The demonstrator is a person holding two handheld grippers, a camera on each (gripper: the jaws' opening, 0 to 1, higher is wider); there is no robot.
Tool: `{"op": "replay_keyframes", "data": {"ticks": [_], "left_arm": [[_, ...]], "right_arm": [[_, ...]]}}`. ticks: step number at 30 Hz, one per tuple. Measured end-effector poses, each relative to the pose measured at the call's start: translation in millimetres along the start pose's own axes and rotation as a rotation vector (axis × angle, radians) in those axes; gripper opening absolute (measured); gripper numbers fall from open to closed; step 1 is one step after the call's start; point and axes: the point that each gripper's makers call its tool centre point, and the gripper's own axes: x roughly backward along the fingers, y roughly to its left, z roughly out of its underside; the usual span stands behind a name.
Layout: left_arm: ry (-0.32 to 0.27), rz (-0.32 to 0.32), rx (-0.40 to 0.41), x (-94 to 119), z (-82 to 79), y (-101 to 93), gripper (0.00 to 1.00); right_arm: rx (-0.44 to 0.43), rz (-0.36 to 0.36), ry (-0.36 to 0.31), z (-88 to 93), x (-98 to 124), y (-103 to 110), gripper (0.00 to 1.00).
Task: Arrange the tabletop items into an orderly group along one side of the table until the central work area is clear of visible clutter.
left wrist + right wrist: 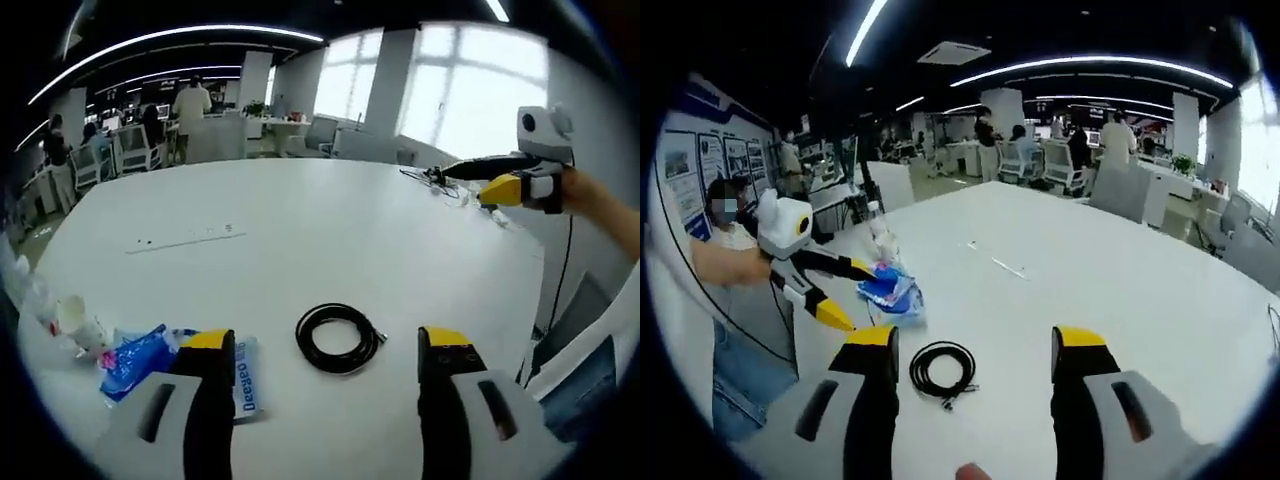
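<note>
Two tongs, left tongs (328, 345) and right tongs (972, 345), spread wide, holding nothing, framing black cable coil (339, 338) mid-worktop (300, 230). Blue packet (140, 357) beside coil, near edge, likely gathering spot.

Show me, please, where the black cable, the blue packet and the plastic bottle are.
black cable (340, 338), left gripper view, on the coil's lower right loop.
blue packet (890, 290), right gripper view, on its crumpled middle.
plastic bottle (878, 228), right gripper view, on its clear body.

black cable (339, 338), blue packet (140, 360), white table (300, 230)
</note>
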Motion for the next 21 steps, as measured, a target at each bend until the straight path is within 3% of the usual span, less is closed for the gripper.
{"op": "replay_keyframes", "data": {"ticks": [2, 7, 11, 17, 21], "left_arm": [[-0.002, -0.004, 0.006, -2.3, 0.0, 0.3, 0.75], [0.002, -0.005, 0.017, -8.3, 1.1, 0.4, 0.74], [-0.001, -0.001, 0.026, -13.9, -0.4, 3.9, 0.74], [-0.006, -0.017, 0.049, -17.3, 0.1, 8.8, 0.74], [0.011, -0.021, 0.056, -19.0, 10.1, 10.8, 0.74]], "right_arm": [[-0.067, 0.018, 0.001, 3.0, 0.7, -7.4, 0.61], [-0.097, -0.014, -0.001, 21.3, -8.7, 8.6, 0.59], [-0.185, -0.038, -0.011, 35.3, -23.0, 22.4, 0.58], [-0.219, -0.071, -0.006, 51.8, -41.4, 35.9, 0.59], [-0.197, -0.08, 0.022, 64.0, -50.2, 43.4, 0.59]]}}
